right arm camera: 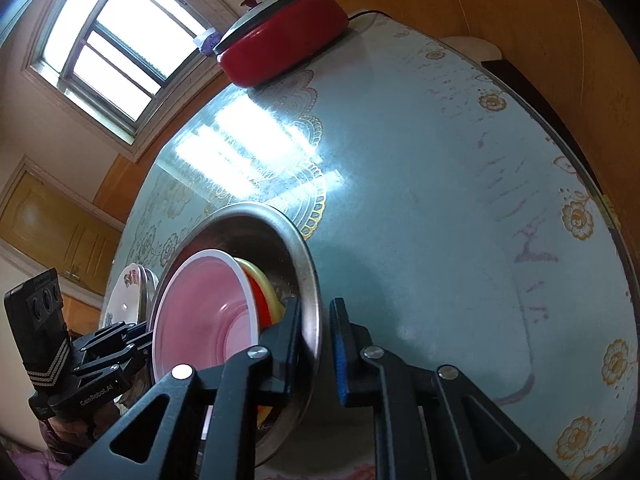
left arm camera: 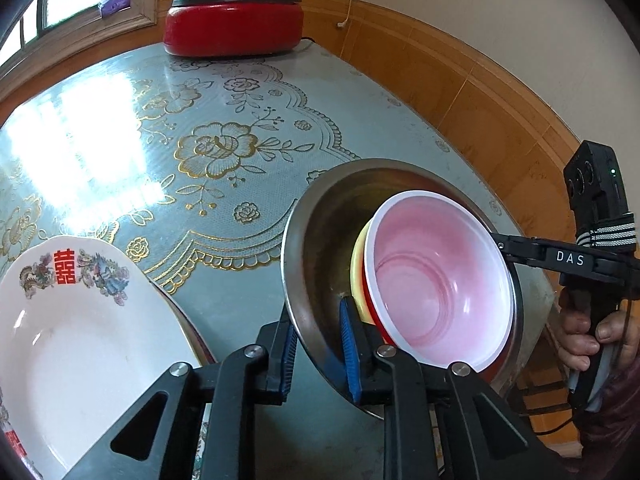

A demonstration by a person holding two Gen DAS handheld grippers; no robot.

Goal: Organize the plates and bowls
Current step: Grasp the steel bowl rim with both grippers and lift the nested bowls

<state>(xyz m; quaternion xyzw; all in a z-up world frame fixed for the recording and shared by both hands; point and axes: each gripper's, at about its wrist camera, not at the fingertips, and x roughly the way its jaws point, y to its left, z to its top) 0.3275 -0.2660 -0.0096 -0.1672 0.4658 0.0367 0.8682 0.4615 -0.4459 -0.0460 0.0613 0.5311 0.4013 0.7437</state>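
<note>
A steel bowl is held tilted above the blue table. It holds a nested stack: a yellow bowl and a red bowl with a white rim and pink inside. My left gripper straddles the steel bowl's rim on its left side, jaws around the rim. My right gripper straddles the opposite rim of the steel bowl, jaws around it with a gap showing. A white plate with a red emblem lies on other plates at the lower left.
A red electric pot with a grey lid stands at the table's far edge by the window. The wood-panelled wall runs along the right side of the table. The plate stack also shows in the right wrist view.
</note>
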